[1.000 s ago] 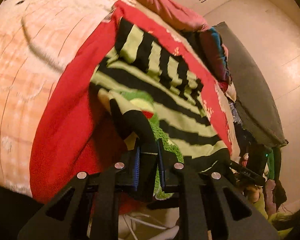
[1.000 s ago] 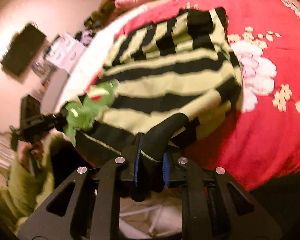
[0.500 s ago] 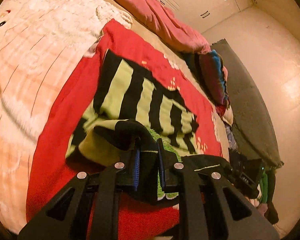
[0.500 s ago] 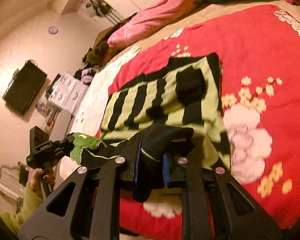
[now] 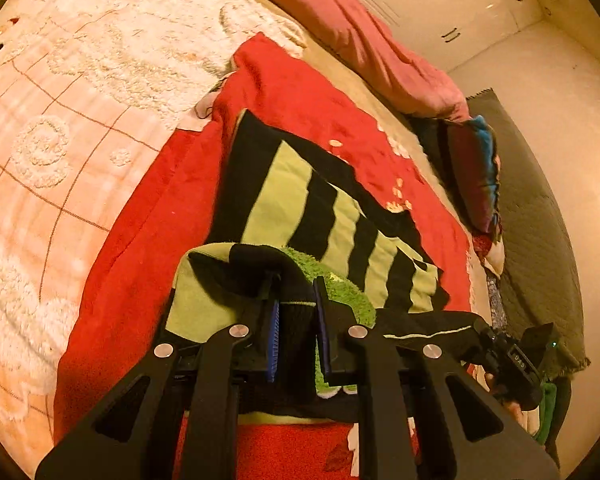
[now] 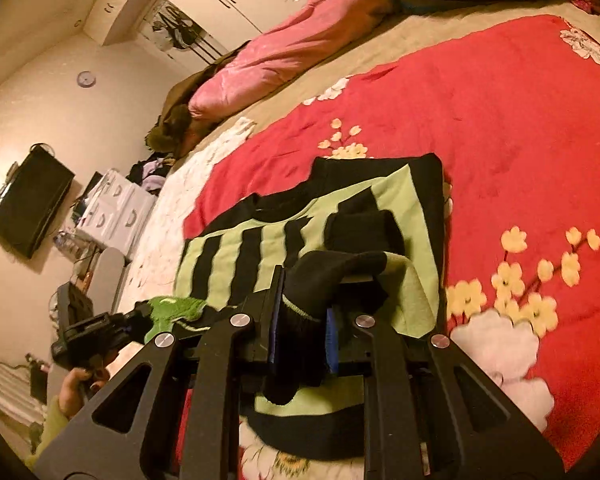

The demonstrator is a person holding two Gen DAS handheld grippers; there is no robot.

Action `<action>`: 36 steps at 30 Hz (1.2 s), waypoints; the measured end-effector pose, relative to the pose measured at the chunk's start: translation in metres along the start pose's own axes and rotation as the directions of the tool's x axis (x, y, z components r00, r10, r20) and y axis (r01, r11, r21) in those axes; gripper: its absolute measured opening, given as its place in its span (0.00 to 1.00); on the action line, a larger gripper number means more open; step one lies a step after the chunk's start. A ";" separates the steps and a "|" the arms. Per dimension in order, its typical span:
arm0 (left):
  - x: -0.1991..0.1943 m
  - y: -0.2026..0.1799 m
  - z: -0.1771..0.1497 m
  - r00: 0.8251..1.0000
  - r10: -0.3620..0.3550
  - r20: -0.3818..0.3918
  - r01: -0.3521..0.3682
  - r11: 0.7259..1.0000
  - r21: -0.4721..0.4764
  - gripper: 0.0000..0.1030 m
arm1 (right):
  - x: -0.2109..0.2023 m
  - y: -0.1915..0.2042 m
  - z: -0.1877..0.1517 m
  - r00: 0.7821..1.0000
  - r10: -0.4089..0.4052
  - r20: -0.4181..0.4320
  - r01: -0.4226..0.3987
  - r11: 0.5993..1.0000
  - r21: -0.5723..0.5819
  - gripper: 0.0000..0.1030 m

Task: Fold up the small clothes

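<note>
A small black and lime-green striped sweater (image 5: 332, 220) lies on a red flowered blanket (image 5: 140, 248); it also shows in the right wrist view (image 6: 260, 248). Its near edge is lifted and doubled back over the rest. My left gripper (image 5: 296, 300) is shut on a black part of the near edge, beside a fuzzy green patch (image 5: 336, 284). My right gripper (image 6: 304, 300) is shut on the other end of that black edge. Each gripper shows in the other's view: the right one (image 5: 512, 364) and the left one (image 6: 96, 332).
A cream textured quilt (image 5: 60, 128) lies left of the blanket (image 6: 500, 120). A pink duvet (image 6: 284, 60) lies along the far side of the bed. Dark pillows (image 5: 472, 176) sit at the bed's edge, a grey rug (image 5: 540, 240) on the floor. A drawer unit (image 6: 116, 208) and wall TV (image 6: 28, 200) stand beyond.
Both grippers have carried the sweater's near edge up and forward over its body, so the garment now shows shorter and doubled. Both stay shut.
</note>
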State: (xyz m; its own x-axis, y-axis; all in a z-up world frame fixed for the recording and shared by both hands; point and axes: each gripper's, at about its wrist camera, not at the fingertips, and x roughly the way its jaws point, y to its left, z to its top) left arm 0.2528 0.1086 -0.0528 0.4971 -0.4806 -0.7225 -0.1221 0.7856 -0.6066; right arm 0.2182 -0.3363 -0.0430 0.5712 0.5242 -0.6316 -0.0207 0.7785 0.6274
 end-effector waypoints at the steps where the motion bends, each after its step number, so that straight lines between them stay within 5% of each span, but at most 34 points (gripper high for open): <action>1: 0.002 0.001 0.001 1.000 0.003 0.001 -0.003 1.000 -0.004 0.14 | 0.003 -0.003 0.002 1.000 -0.002 -0.004 0.002 1.000 0.011 0.11; 7: 0.011 0.003 0.012 1.000 0.009 0.029 -0.008 0.999 -0.034 0.20 | 0.021 -0.031 0.013 0.999 0.019 -0.038 -0.014 0.992 0.128 0.15; 9: 0.009 0.003 0.015 0.998 0.007 0.063 -0.004 0.999 -0.047 0.29 | 0.023 -0.035 0.013 0.999 0.034 -0.030 -0.029 0.990 0.135 0.17; 12: -0.004 0.005 0.016 0.991 -0.018 0.134 0.027 0.997 -0.066 0.48 | 0.026 -0.043 0.012 0.996 0.078 -0.032 -0.074 0.990 0.117 0.30; 15: -0.020 0.008 0.011 0.984 0.007 0.175 0.002 0.999 -0.054 0.49 | 0.023 -0.048 0.015 0.997 0.073 -0.018 -0.071 0.993 0.096 0.43; 17: -0.030 0.011 0.005 0.983 0.021 0.184 -0.013 0.999 -0.041 0.49 | 0.012 -0.048 0.019 0.999 0.028 0.027 -0.029 0.998 0.060 0.65; 19: -0.040 0.012 -0.004 0.979 0.066 0.193 -0.066 0.998 -0.007 0.49 | 0.003 -0.050 0.022 0.998 0.014 0.054 -0.016 0.999 0.038 0.68; 25: -0.045 0.010 -0.045 0.965 0.222 0.139 -0.241 0.961 0.137 0.49 | -0.006 -0.042 0.023 0.996 -0.046 0.079 0.050 0.997 -0.051 0.75; 31: -0.022 -0.012 -0.054 0.998 0.052 0.041 -0.057 0.989 0.135 0.52 | 0.001 -0.037 0.022 0.997 -0.042 0.065 0.046 0.997 -0.068 0.76; 33: -0.008 -0.020 -0.054 0.998 0.065 0.011 -0.066 0.988 0.137 0.63 | -0.001 -0.040 0.022 0.996 -0.047 0.072 0.052 0.997 -0.061 0.78; 36: 0.014 -0.028 -0.048 0.995 0.100 -0.009 -0.098 0.986 0.133 0.59 | -0.003 -0.045 0.023 0.997 -0.038 0.074 0.042 0.998 -0.041 0.79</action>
State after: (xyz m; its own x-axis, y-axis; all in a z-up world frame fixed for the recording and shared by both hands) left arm 0.2216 0.0617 -0.0617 0.4744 -0.4030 -0.7827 -0.0546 0.8739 -0.4831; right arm 0.2360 -0.3806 -0.0586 0.6308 0.4669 -0.6197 -0.0310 0.8132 0.5812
